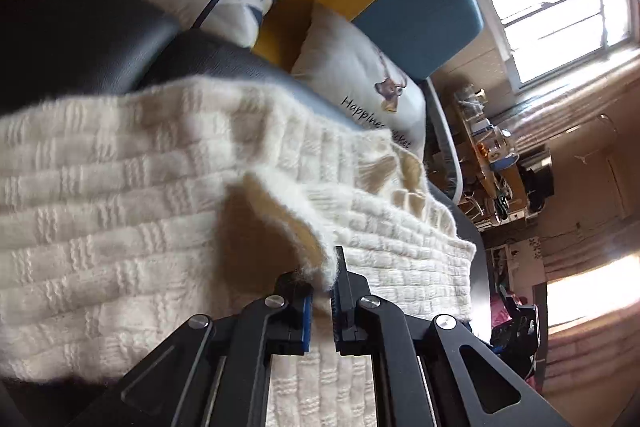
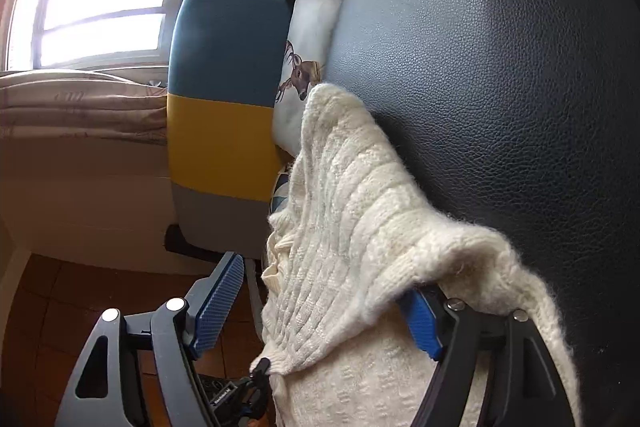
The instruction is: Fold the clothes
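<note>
Sweater [image 1: 120, 211], one, cream, left tongs [image 1: 321, 301] pinching it, right tongs [image 2: 320, 307] spread.

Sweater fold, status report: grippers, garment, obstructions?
Left gripper shut on sweater edge. Right gripper open, sweater draped over one finger. Garment bunched on black seat. Deer cushion beside, clear.
</note>
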`<state>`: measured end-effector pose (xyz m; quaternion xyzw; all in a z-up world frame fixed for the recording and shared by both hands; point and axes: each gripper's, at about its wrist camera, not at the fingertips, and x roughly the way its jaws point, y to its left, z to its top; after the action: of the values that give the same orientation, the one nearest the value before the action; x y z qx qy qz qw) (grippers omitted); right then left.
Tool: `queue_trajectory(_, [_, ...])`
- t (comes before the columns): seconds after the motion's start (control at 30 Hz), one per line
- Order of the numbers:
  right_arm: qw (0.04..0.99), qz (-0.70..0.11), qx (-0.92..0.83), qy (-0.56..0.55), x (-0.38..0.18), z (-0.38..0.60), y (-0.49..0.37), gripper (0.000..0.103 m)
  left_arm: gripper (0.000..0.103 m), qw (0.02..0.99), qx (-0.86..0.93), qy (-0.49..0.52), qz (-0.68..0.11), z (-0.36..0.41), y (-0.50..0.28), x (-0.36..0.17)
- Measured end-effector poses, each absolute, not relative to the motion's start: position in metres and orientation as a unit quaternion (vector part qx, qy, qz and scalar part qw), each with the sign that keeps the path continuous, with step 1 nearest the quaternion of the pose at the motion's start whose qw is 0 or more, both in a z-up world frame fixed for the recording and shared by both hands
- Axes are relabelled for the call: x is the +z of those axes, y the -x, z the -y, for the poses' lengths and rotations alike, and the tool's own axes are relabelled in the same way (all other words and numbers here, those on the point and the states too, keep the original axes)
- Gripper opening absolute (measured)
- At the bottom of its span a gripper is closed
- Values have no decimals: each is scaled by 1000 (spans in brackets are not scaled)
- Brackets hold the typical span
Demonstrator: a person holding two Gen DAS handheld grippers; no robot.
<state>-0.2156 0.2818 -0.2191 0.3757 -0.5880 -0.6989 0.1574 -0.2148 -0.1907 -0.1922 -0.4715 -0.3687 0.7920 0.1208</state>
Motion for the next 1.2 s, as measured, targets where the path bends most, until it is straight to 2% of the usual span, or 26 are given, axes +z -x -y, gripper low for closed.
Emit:
queue_trajectory(0.13, [159,599,-694,-366,-221,-287,214,77,8,127,763,459,437,207,207,-207])
queue_trajectory(0.17, [159,602,-693,-364,-222,-288,213,77,12,132,754,455,455,210,208,-210])
queue_trajectory(0.23, [160,607,-691,-359,-223,-290,212,77,12,129,745,450,475,213,209,-211])
queue_trajectory(0.4, [167,630,-671,-353,-231,-297,206,77,9,99,784,478,385,198,201,-200])
queue_trajectory(0.43, [169,638,-662,-357,-236,-298,203,72,9,93,785,486,373,196,200,-202])
queue_trajectory(0.57, [167,641,-657,-360,-232,-309,193,72,10,84,783,480,386,204,191,-196])
queue_trajectory(0.73, [155,598,-680,-394,-221,-326,177,73,10,21,823,456,339,213,172,-162])
queue_trajectory(0.83, [150,557,-714,-398,-209,-339,170,73,11,59,833,432,341,201,171,-145])
queue_trajectory(0.9, [147,521,-746,-387,-196,-347,174,73,19,98,837,430,324,178,179,-137])
queue_trajectory(0.97, [157,481,-777,-373,-181,-349,185,73,23,140,838,439,291,142,190,-134])
queue_trajectory(1.13, [171,422,-805,-381,-172,-345,241,72,23,232,828,460,220,41,215,-135])
queue_trajectory(1.17, [167,418,-802,-393,-176,-344,253,69,23,242,828,462,206,25,217,-136])
queue_trajectory(1.2, [163,408,-800,-408,-180,-343,264,56,23,252,828,464,191,9,219,-137])
